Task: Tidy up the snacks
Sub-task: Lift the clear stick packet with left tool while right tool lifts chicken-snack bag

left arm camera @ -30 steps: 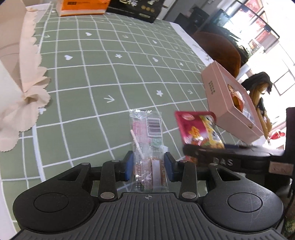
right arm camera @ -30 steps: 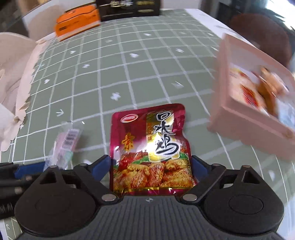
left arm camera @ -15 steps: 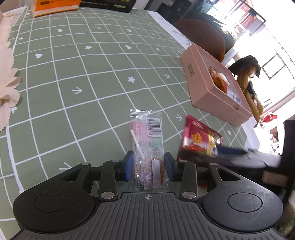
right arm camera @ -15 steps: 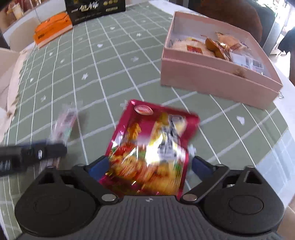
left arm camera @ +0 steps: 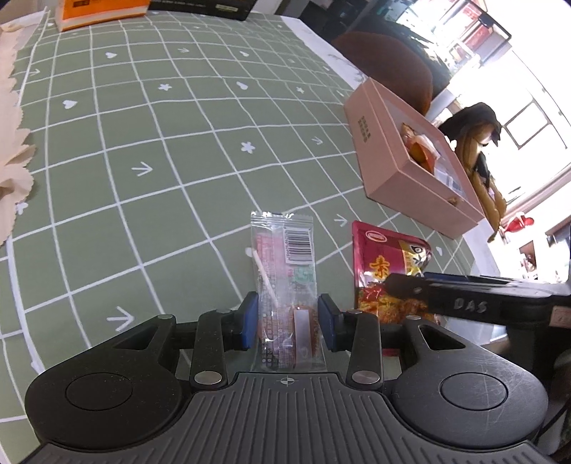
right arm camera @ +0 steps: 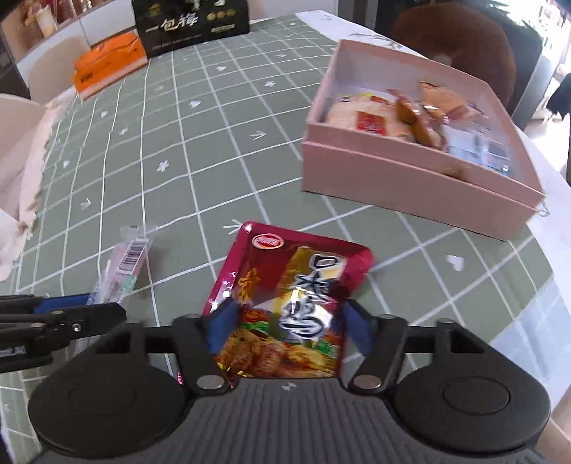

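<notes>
My left gripper (left arm camera: 287, 323) is shut on a clear snack packet (left arm camera: 285, 271) with a barcode and a white stick, held above the green checked tablecloth (left arm camera: 142, 142). My right gripper (right arm camera: 289, 330) is shut on a red chicken-snack bag (right arm camera: 289, 296), which bends between the blue pads. The bag also shows in the left wrist view (left arm camera: 385, 264), and the clear packet shows in the right wrist view (right arm camera: 125, 257). An open pink box (right arm camera: 410, 185) with several snacks inside stands ahead to the right, also seen in the left wrist view (left arm camera: 403, 164).
An orange box (right arm camera: 107, 67) and a black box (right arm camera: 192, 25) stand at the table's far end. Beige cloth (left arm camera: 10, 142) lies at the left edge. A brown chair (right arm camera: 460, 39) stands behind the pink box. The table edge runs close on the right.
Both grippers moved with their packets still held. The right gripper closed tighter on the red bag, which now bends, and the pink box stands closer ahead.
</notes>
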### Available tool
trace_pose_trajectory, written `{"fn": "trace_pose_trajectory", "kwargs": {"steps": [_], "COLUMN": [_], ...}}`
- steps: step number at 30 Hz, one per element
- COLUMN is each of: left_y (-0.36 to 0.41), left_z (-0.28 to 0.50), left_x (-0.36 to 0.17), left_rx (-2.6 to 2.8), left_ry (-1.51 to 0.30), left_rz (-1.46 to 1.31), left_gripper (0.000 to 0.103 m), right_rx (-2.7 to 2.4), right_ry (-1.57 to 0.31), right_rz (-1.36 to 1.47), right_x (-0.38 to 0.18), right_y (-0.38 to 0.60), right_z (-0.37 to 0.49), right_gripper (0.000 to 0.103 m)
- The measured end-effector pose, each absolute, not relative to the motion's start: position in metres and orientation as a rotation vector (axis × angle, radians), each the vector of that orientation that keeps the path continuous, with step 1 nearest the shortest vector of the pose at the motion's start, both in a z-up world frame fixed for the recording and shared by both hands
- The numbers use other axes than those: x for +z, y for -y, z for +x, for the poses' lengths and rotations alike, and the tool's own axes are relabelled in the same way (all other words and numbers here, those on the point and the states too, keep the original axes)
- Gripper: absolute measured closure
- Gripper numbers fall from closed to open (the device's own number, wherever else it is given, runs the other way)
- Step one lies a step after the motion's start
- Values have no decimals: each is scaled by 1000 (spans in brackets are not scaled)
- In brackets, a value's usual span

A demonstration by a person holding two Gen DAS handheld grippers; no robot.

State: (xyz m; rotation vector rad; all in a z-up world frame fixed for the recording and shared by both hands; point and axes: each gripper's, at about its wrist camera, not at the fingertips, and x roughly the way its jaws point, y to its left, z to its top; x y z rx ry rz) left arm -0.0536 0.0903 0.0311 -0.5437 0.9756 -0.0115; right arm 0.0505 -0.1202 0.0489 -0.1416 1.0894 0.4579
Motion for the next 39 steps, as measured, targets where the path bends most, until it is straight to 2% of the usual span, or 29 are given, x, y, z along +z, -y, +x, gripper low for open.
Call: {"fn": "trace_pose_trajectory", "kwargs": {"steps": [8, 16, 19, 24, 34, 39], "left_y": [-72, -62, -58, -58, -77, -82], "left_z": [-51, -45, -40, -38, -46, -52], "left_x": [30, 30, 30, 27, 20, 19], "left_rx": [-67, -102, -137, -174, -200, -206], "left_ry": [-993, -997, -1002, -998, -977, -979], "left_rz": [-511, -476, -468, -498, -610, -631], "left_gripper": [62, 62, 62, 62, 62, 62], "right_rx": [423, 452, 468, 537, 639, 583], "right_ry": [-1100, -1074, -1105, -1147, -1129, -1117], "right_rz": [-103, -91, -26, 131, 121, -1], "right_x": [50, 65, 66, 75, 96, 89], "right_y": [145, 143, 148, 153, 121, 99], "right_z": [45, 44, 45, 43, 28, 26], "right_gripper": [52, 65, 67, 78, 77, 76]}}
